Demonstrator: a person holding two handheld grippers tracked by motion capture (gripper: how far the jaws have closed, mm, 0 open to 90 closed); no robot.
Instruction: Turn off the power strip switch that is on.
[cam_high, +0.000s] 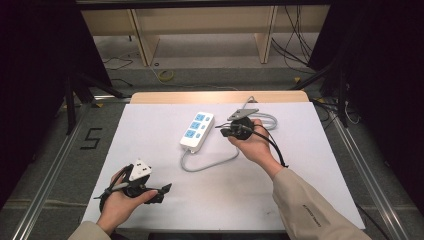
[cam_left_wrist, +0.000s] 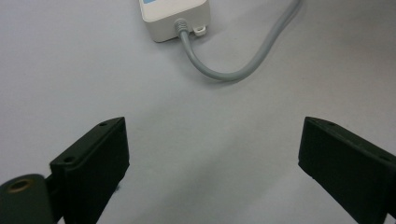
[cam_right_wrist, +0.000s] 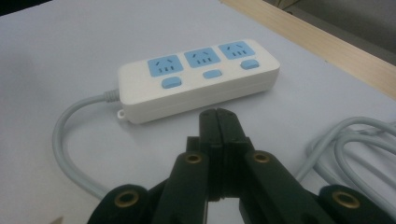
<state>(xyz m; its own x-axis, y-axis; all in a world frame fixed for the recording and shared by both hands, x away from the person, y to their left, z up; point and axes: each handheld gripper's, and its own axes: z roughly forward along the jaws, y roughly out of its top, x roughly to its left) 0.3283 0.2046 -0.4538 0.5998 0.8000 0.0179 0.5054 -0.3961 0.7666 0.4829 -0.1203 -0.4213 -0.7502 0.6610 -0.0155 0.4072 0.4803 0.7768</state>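
Observation:
A white power strip (cam_high: 197, 130) with three blue sockets and blue switches lies near the middle of the white table; its grey cable (cam_high: 210, 162) loops toward the front and coils at the back right. My right gripper (cam_high: 220, 129) hovers just right of the strip, jaws shut with nothing between them; its own view shows the strip (cam_right_wrist: 198, 84) close ahead of the shut gripper (cam_right_wrist: 219, 116). My left gripper (cam_high: 167, 188) rests near the front left, jaws wide open and empty. In its view the strip's cable end (cam_left_wrist: 177, 21) and grey cable (cam_left_wrist: 233, 70) lie beyond the open gripper (cam_left_wrist: 212, 149).
The table's wooden far edge (cam_high: 215, 96) borders the white sheet (cam_high: 150, 150). Coiled grey cable (cam_right_wrist: 355, 140) lies right of the right gripper. Beyond the table are wooden shelving, floor cables and dark stands.

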